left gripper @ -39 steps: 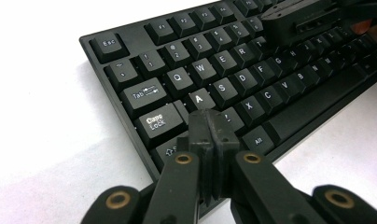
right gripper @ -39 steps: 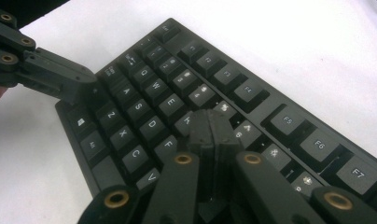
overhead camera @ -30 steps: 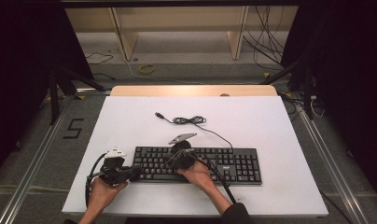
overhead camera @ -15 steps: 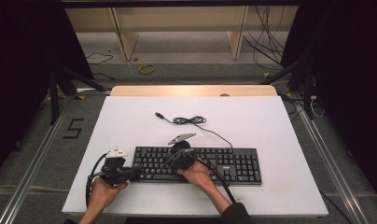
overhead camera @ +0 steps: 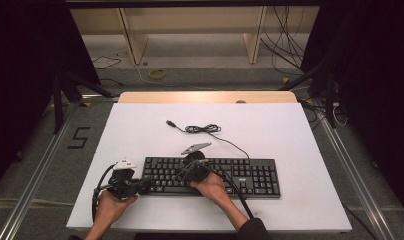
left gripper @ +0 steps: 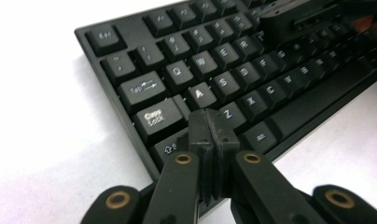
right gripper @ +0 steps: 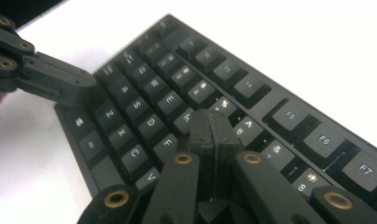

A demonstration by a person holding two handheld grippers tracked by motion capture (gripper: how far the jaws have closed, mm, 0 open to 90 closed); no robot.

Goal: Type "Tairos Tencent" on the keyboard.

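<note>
The left claw [left gripper: 210, 133] is closed with nothing held, its tips set over the keyboard [left gripper: 233, 70] at the left end, by the shift key and just before Z. The right claw [right gripper: 212, 128] is likewise closed and empty, its tips placed over the letter rows near R. The keyboard is seen lying across the near half of the white bench [overhead camera: 290, 130]. Farther back, its cable [overhead camera: 202, 129] is coiled loosely on the bench.
</note>
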